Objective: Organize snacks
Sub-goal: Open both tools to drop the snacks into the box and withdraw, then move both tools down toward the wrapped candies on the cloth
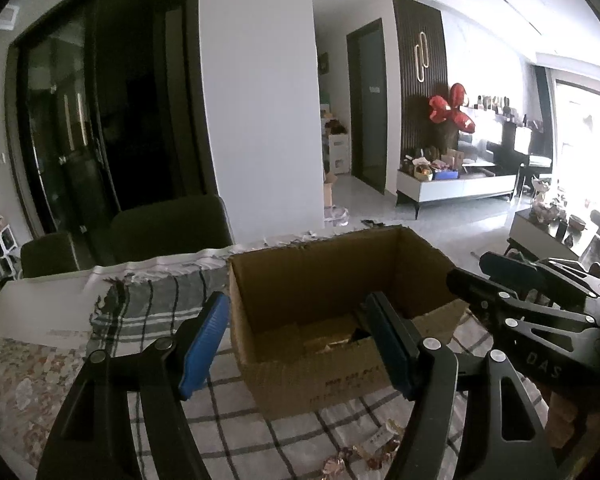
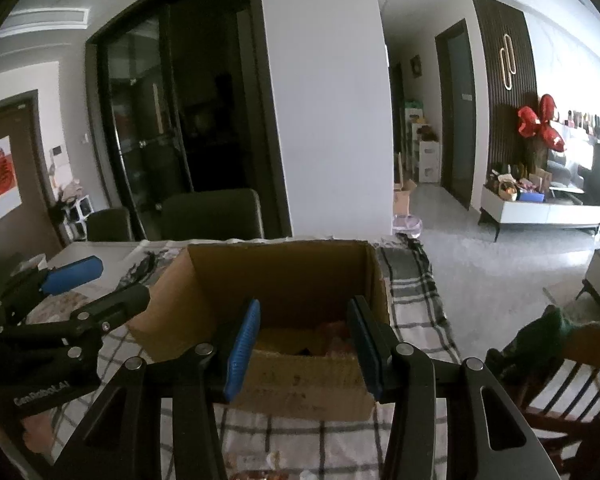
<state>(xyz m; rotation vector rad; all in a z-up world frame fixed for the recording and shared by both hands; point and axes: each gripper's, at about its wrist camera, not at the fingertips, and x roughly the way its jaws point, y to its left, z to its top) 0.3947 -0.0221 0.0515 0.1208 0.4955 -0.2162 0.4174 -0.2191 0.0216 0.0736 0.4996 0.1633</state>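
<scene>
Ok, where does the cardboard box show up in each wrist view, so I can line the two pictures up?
Left wrist view: the cardboard box sits centre to right of centre, open top toward the camera, on the checked cloth.
Right wrist view: the cardboard box is dead centre, framed between this gripper's blue-padded jaws.
Shared landmark: the white pillar rising right behind the box in both.

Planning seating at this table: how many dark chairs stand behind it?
2: the larger dark chair stands behind the cardboard box, the smaller chair to its left. Others may be hidden.
</scene>
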